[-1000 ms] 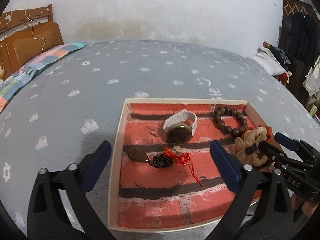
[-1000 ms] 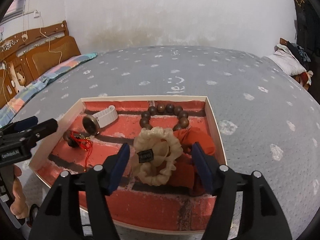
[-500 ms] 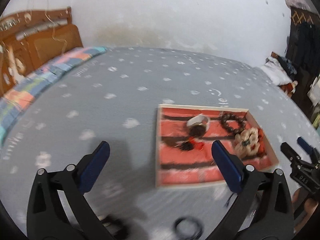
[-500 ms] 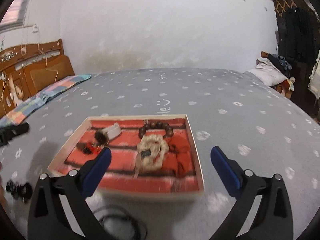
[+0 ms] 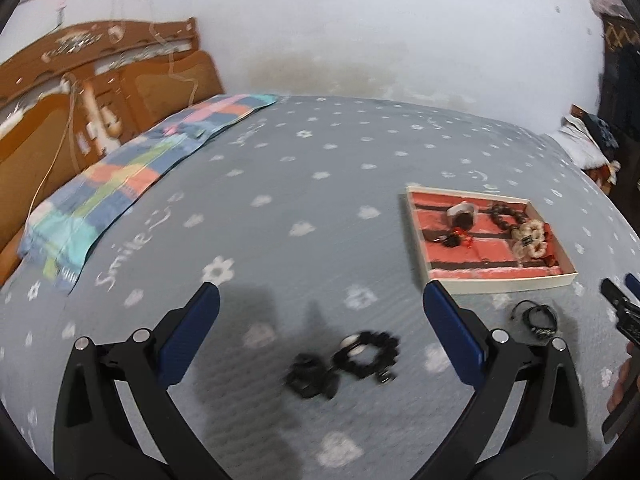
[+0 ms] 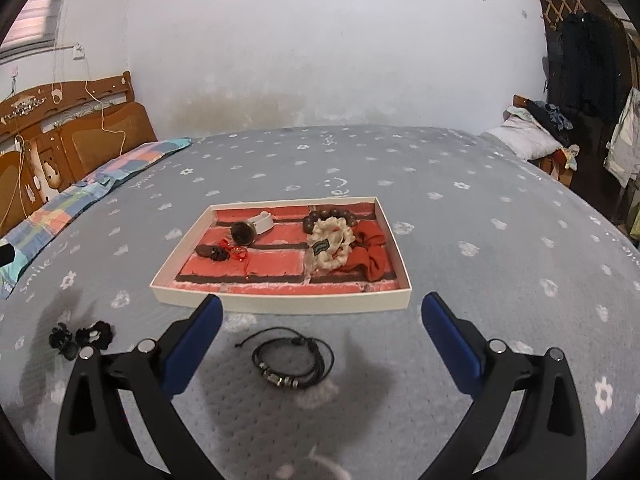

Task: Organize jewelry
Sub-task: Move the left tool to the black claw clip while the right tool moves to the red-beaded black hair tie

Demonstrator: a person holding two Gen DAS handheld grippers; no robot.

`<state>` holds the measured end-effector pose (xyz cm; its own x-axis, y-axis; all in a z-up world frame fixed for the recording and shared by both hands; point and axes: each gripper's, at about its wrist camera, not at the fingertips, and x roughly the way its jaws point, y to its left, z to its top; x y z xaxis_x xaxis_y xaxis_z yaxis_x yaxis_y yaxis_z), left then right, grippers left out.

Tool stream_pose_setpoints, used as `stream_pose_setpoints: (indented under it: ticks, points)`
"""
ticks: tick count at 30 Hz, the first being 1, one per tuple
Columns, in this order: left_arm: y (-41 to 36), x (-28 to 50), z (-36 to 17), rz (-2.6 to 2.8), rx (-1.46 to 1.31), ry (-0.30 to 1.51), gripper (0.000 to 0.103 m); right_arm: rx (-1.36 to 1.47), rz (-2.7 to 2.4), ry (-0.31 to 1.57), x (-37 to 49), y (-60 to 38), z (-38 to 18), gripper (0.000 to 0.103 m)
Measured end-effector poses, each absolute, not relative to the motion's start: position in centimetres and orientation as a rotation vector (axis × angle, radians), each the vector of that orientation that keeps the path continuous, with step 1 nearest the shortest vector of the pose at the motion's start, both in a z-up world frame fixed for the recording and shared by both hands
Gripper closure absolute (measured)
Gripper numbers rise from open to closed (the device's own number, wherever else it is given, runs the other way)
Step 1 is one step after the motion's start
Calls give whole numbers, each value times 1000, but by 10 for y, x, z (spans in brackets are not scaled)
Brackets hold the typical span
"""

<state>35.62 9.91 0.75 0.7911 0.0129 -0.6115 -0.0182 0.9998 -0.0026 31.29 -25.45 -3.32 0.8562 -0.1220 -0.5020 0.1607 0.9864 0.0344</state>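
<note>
Two black pieces lie outside the tray [image 6: 280, 304] on the bed [image 6: 460, 208]: a cord bracelet [image 6: 294, 358] just before it, scrunchies [image 5: 344, 364] leftward. I see my left gripper [image 5: 320, 336] and right gripper [image 6: 320, 334] both spread, empty.

- Even, soft daylight fills my room; a bright window [image 6: 28, 20] glows at upper left in the right view.
- My left view smears with motion blur: the black scrunchies [image 5: 348, 364] and headboard [image 5: 100, 80] look streaky, the tray [image 5: 492, 284] soft.
- My right view is sharp; the cord bracelet [image 6: 292, 356] reads clearly.
- Broad, soft shadows lie on the bedspread [image 6: 460, 208] under my grippers.
- Fisheye bends the wall [image 6: 320, 60] and bed edges; corners go black.
</note>
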Motion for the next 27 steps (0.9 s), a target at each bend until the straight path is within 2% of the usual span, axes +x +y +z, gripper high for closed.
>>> stream_pose_setpoints:
  ticks: [9,18,22,24,27]
  points:
    - [115,349,-46,21,30,698,5,105,-146,554,303,-228,-47,6]
    - [120,358,-95,-36,-7,758,5,78,-94,616,332,-161,-77,6]
    - [114,360,-110,-49,14,779,5,43,-90,640,344,-146,-88,10]
    - [111,364,-115,-63,26,792,8,55,-81,659,351,-144,-93,11]
    - [111,371,-124,-73,27,819,19,51,-75,678,356,-142,-99,12]
